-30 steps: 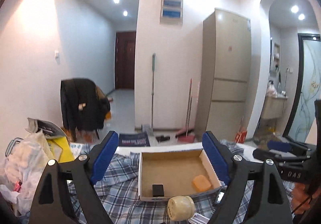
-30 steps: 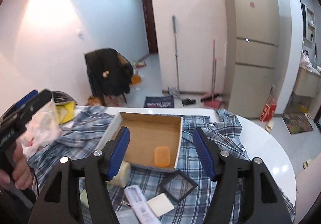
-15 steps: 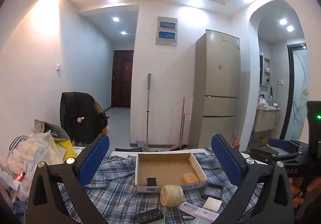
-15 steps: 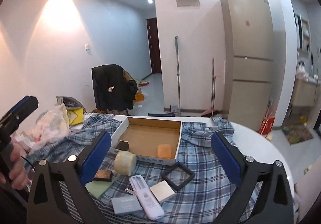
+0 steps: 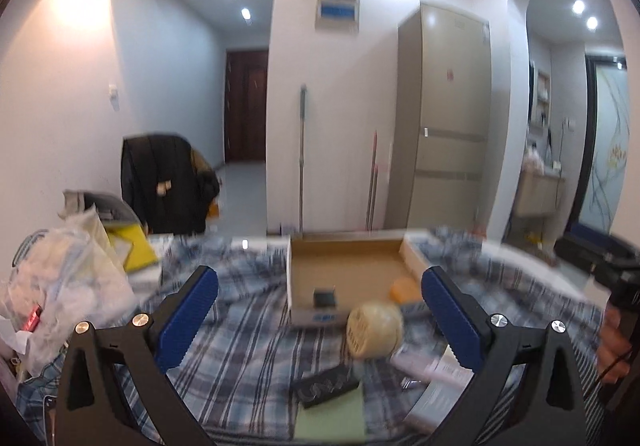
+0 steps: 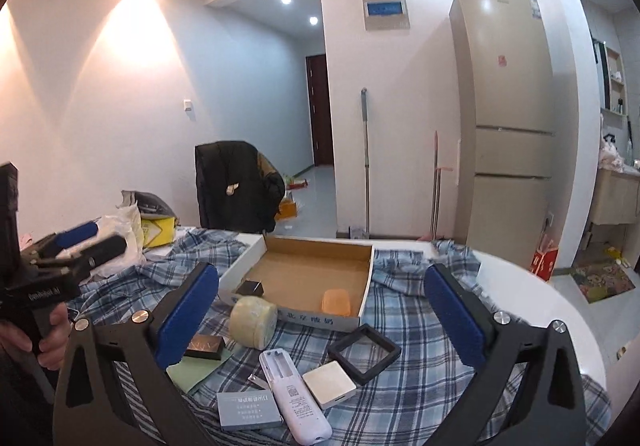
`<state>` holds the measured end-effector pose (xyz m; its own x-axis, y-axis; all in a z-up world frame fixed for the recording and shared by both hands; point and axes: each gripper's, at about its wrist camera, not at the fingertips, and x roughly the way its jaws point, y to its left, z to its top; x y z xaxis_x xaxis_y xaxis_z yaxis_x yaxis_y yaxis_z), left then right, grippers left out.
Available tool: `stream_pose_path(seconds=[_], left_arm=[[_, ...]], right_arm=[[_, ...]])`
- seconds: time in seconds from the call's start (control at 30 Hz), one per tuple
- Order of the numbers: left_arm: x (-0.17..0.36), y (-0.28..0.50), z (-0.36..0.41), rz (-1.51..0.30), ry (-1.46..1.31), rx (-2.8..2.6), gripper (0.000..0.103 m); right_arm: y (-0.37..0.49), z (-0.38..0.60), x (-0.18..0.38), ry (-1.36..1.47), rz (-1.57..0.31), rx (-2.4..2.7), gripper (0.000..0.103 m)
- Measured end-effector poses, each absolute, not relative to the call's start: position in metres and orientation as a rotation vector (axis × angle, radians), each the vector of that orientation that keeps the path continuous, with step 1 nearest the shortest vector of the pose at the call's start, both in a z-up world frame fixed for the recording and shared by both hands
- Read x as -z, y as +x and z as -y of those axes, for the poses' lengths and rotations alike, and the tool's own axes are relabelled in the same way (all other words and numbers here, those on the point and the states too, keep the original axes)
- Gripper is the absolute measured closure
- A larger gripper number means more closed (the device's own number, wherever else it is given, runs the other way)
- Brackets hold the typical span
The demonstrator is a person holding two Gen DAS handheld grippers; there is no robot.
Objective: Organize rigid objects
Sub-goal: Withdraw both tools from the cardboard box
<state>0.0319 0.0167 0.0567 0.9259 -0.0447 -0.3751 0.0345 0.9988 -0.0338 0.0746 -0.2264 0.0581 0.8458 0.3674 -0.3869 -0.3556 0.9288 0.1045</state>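
Both of my grippers are empty right now: the left gripper [image 5: 318, 312] has its jaws spread as wide as they go, and the right gripper [image 6: 320, 310] has just been opening too, jaws now fully apart with nothing between them. The open cardboard box [image 6: 372, 254] sits in the middle of the surface on a rumpled plaid cloth [image 6: 404, 310], and it already has two things in it: a small black cube [image 6: 251, 288] in the near left corner and an orange soap-like block [image 6: 337, 302] near the front wall. Makes sense as the collection spot, since it's within reach of both hands. Everything else is loose on the cloth in front of the box: a pale round tub [image 6: 253, 321] on its side, touching the front wall, a white remote [image 6: 294, 394] lying back side up, a white square block [image 6: 329, 384] just beside it, an empty black square frame [image 6: 364, 353], a grey card box [image 6: 248, 409], a dark flat box [image 6: 204, 346] on a pale green sheet [image 6: 198, 368]. The left wrist view is pretty blurred, so I can't read much detail there. My guess is the tub goes next, since it lies right between the left jaws in that view, but being round it could roll off when nudged.
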Motion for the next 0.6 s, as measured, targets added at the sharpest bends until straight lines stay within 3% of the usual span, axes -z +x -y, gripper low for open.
stream_pose_path(seconds=[0.4,0.6], left_arm=[[-0.004,0.067,-0.023,-0.527,0.015,0.105,0.0],[0.033,0.071,0.001,-0.557,0.216,0.188,0.0]], right_arm=[[0.104,0.234,-0.018,0.086,-0.541,-0.365,0.001],[0.106,0.231,-0.007,0.03,-0.565,-0.365,0.001]])
